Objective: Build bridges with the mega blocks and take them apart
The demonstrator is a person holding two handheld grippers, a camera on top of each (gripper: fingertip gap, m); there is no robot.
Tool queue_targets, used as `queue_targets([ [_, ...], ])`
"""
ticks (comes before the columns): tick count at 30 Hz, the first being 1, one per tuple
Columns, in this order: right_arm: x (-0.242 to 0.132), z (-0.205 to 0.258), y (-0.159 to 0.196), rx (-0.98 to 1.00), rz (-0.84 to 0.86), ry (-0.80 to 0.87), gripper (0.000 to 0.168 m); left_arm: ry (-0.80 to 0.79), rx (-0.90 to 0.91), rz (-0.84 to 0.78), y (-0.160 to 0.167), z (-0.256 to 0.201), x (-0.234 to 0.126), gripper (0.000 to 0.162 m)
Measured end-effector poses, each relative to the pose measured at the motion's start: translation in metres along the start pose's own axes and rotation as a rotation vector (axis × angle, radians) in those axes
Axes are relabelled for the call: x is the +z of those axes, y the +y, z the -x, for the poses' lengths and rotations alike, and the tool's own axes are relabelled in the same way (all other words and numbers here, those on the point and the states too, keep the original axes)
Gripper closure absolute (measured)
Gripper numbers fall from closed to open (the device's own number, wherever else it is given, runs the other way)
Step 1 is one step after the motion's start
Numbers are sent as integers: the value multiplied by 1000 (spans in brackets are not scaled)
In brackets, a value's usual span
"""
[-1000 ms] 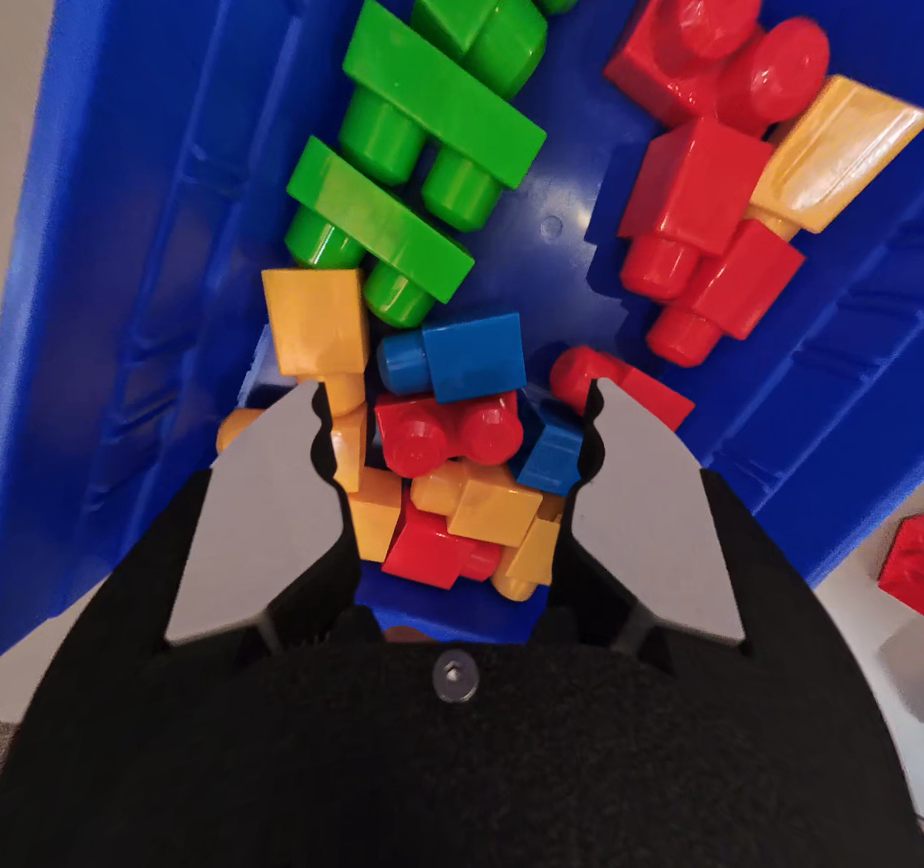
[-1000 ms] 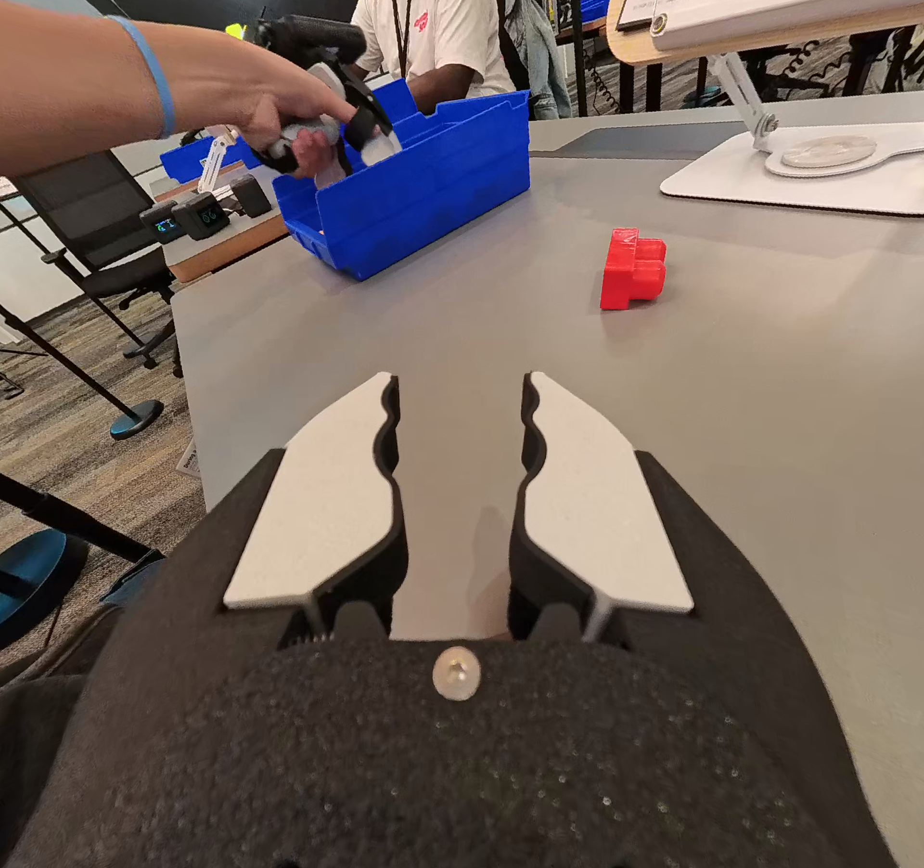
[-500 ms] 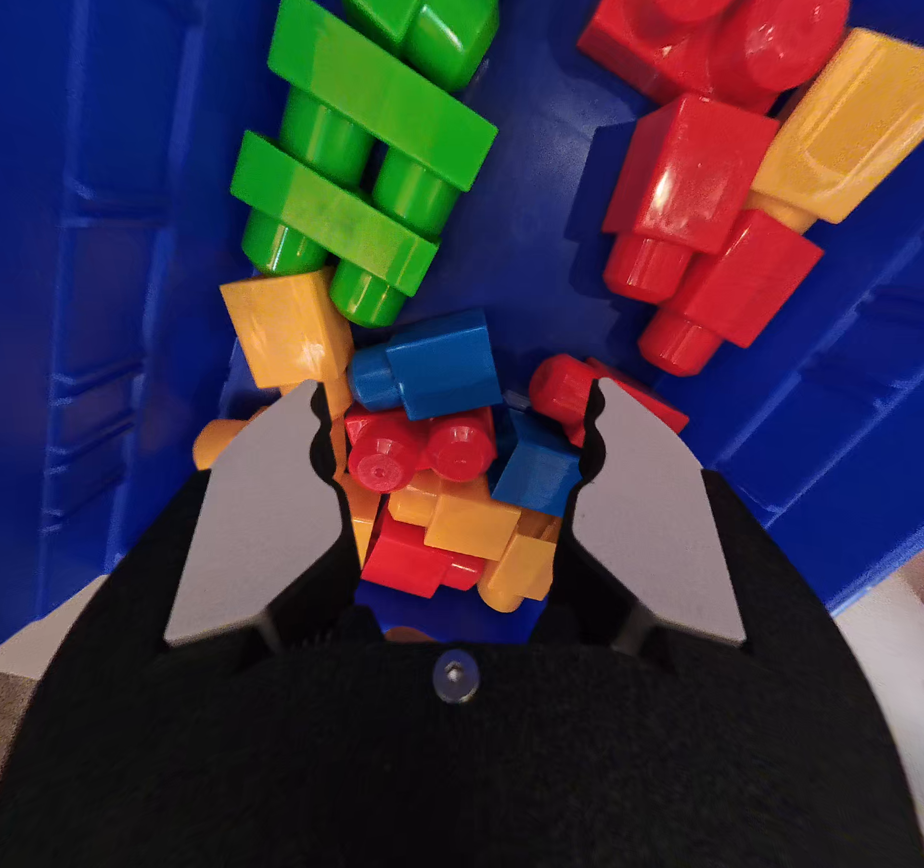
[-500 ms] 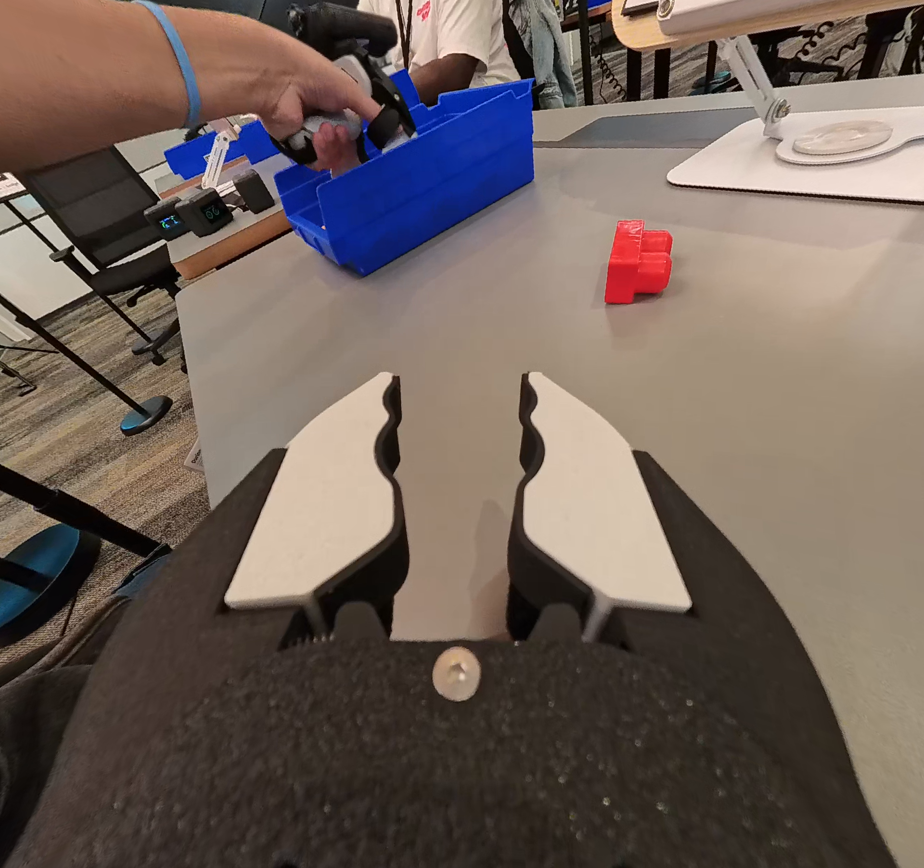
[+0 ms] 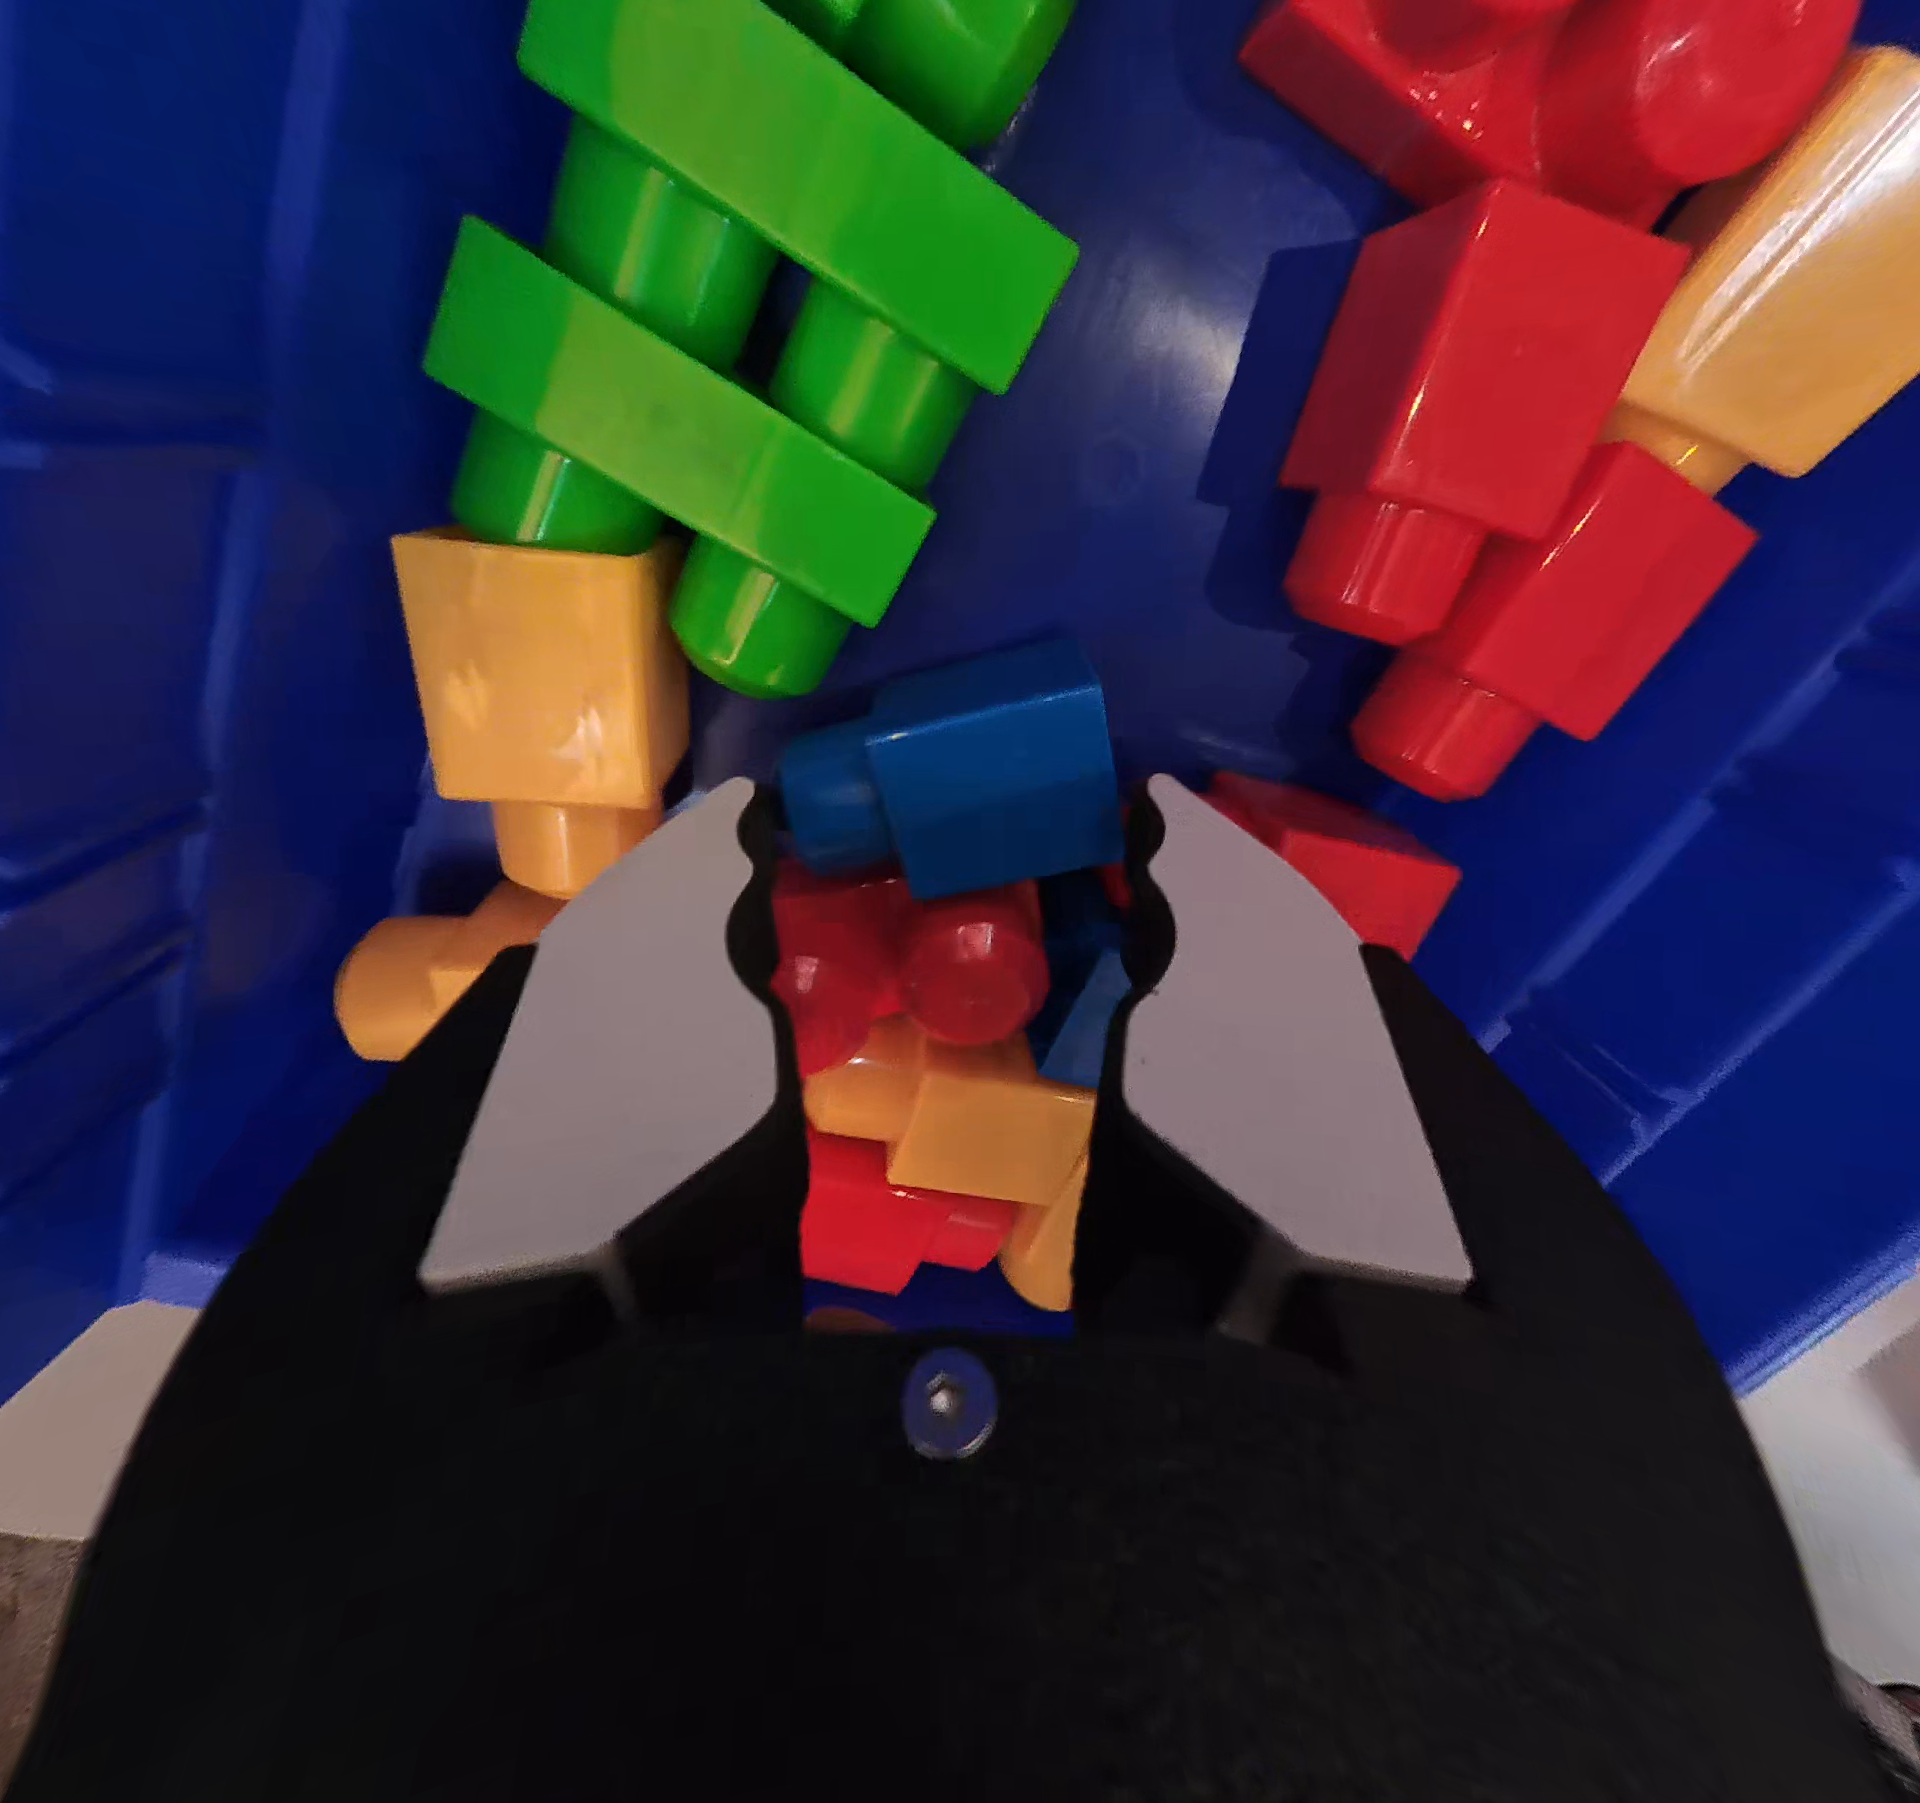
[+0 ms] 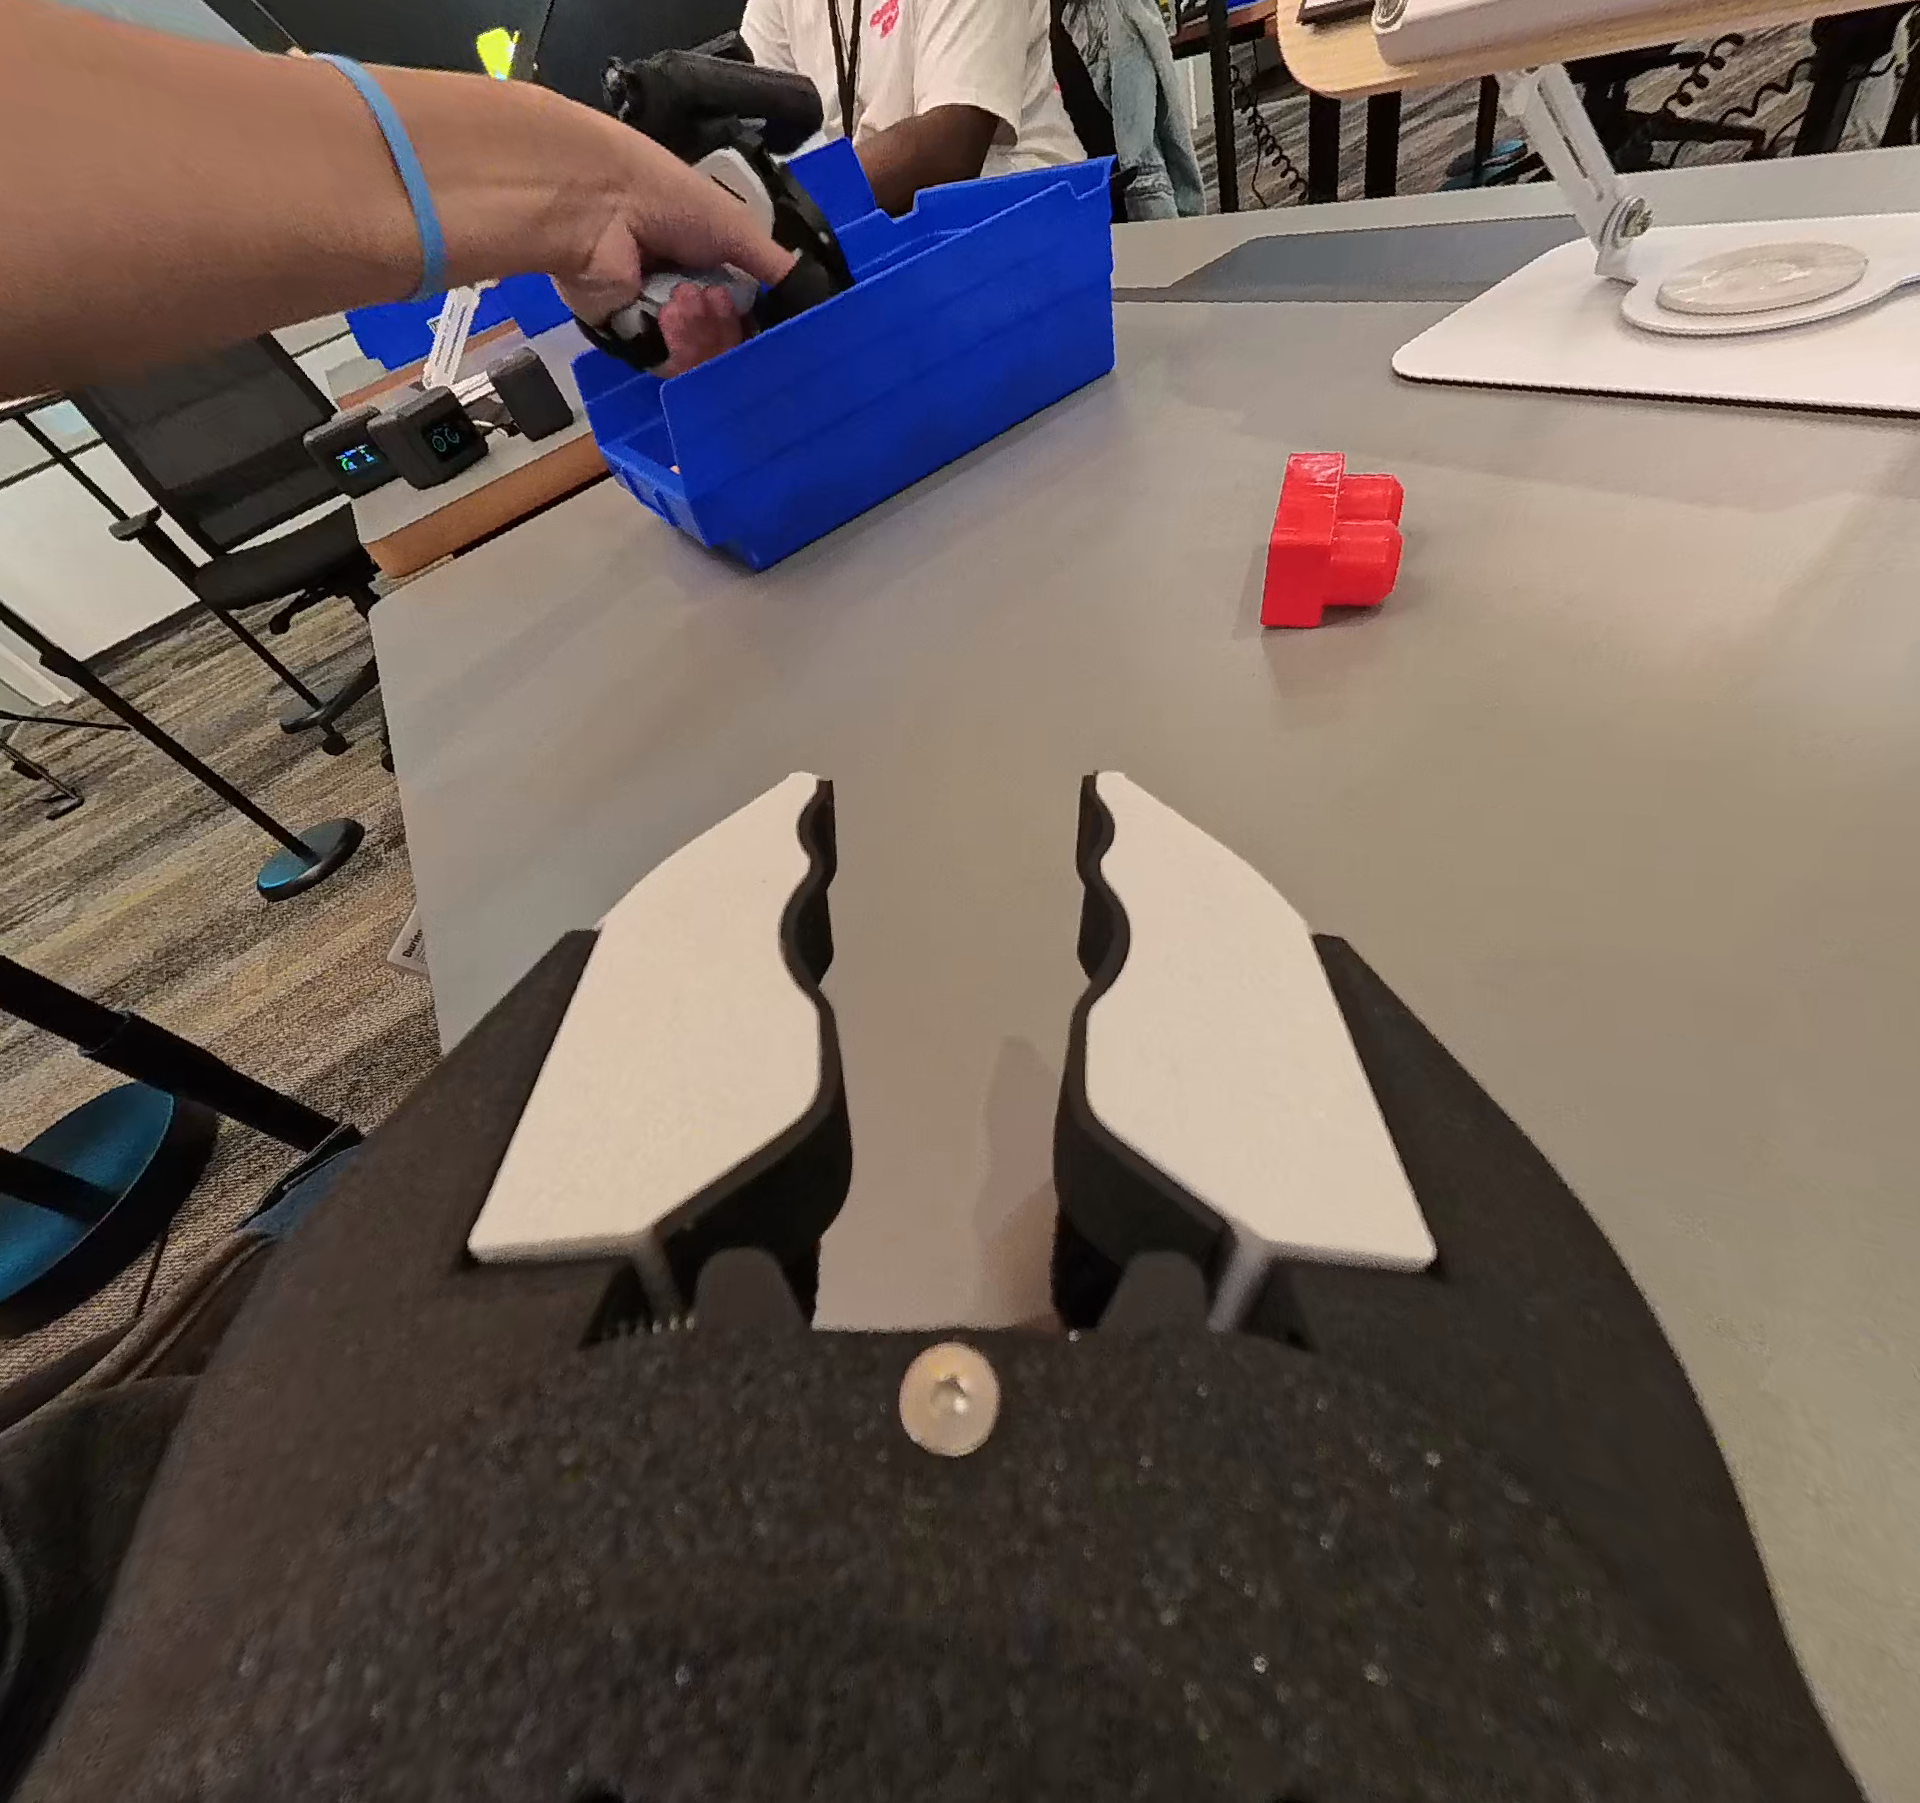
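In the left wrist view my left gripper [image 5: 948, 803] is down inside the blue bin [image 5: 156, 506], over a heap of mega blocks. Its jaws stand against the two ends of a small blue one-stud block [image 5: 987, 766] that lies on its side on top of the heap. Under it are a red two-stud block [image 5: 914, 969] and yellow blocks [image 5: 987, 1130]. In the right wrist view my right gripper [image 6: 956, 797] is open and empty, low over the grey table [image 6: 1039, 693]. A red two-stud block [image 6: 1330, 543] lies on the table ahead to the right.
Green blocks [image 5: 769, 143] lie at the bin's far left, red blocks [image 5: 1475, 351] and a yellow one [image 5: 1787, 299] at the far right. The right wrist view shows the bin [image 6: 883, 371] at the table's far left, a white stand base [image 6: 1662, 340] at the far right, and a seated person behind. Tip to tip, the grippers are about 45 centimetres apart. About 15 centimetres separates my right fingertips from the red two-stud block [image 6: 1330, 543].
My left gripper has gone deeper into the bin and its jaws have narrowed from wide open onto the blue block. My right gripper has barely moved.
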State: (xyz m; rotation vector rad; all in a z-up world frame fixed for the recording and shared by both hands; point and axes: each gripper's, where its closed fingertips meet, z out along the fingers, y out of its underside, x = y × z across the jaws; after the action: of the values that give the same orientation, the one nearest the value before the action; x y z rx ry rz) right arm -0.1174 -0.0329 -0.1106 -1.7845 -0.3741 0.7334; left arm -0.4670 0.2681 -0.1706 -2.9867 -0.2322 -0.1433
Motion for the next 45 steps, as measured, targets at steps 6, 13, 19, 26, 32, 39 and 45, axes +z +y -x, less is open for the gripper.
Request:
queue_targets([
  [6, 0, 0, 0, 4, -2, -1, 124, 30, 90, -56, -10, 3, -34, 98],
  [13, -1, -1, -1, 4, -12, 2, 124, 204, 606, -431, -2, -80, -162, 98],
  [19, -1, 1, -1, -31, -10, 19, 124, 368, 1346, -392, 143, -190, -137, 98],
  [26, 0, 2, 0, -54, -6, 30, 124, 214, 1828, -40, 230, -228, -20, 98],
  [32, 0, 3, 0, -63, -2, 32, 124, 139, 1930, 81, 222, -241, -2, 98],
  [39, 0, 3, 0, -53, -2, 22, 124, 230, 1762, -103, 224, -240, -24, 61],
  [45, 0, 2, 0, -44, 2, 18, 124, 491, 1083, -680, 223, -169, -105, 57],
])
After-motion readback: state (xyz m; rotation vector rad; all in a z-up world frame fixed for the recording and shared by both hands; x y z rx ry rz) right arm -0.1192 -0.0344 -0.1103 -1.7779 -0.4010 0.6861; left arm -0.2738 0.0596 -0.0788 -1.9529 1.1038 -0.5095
